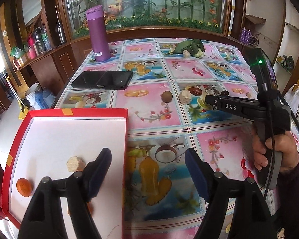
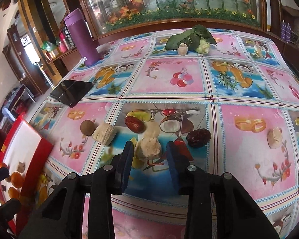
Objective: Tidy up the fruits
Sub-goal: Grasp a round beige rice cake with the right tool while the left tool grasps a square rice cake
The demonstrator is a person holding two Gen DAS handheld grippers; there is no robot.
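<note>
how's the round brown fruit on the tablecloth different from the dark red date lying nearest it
The round brown fruit is a dull tan ball with a matte skin; the dark red date is oblong, glossy and wrinkled. The fruit touches a pale cut chunk, while the date lies apart, just beyond it. Both rest loose on the tablecloth, outside the red tray.

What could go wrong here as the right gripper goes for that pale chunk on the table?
1. The pale chunk looks uneven, so the right gripper may pinch it off-centre and let it roll away.
2. The dark red date lies close beside the right-hand finger and could be knocked.
3. The left gripper hangs open over the red tray edge and may crowd the drop.
</note>
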